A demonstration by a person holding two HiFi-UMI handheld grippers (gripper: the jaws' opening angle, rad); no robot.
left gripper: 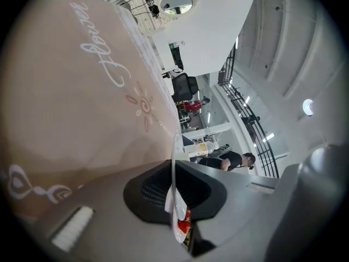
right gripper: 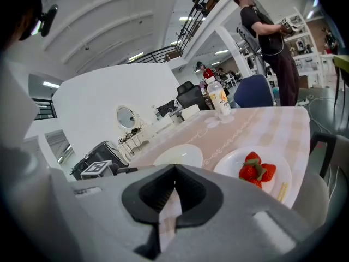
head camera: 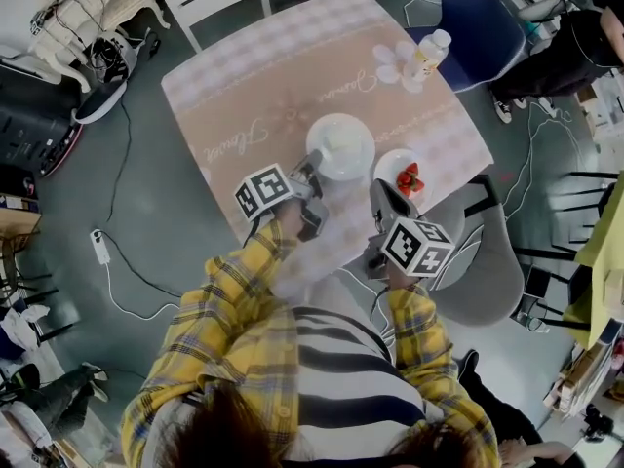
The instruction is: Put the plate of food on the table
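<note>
1. Table (head camera: 283, 66): pink checked cloth; its script (left gripper: 101, 53) reads "Flower".
2. White plate (head camera: 341, 144): lies on the cloth. Your left gripper (left gripper: 173, 173) has its fingers pinched tight on the plate's near rim.
3. Plate of strawberries (head camera: 388, 167): on the table, just beside the white plate, towards your right.
4. Right gripper (right gripper: 174, 171): your fingers are together and empty, just beside that plate.
5. Bottle (head camera: 429, 52): far corner, label unreadable.

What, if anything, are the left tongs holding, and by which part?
The left tongs are closed on the white plate, pinching its near rim, which shows edge-on between them. The right tongs hold nothing.
</note>
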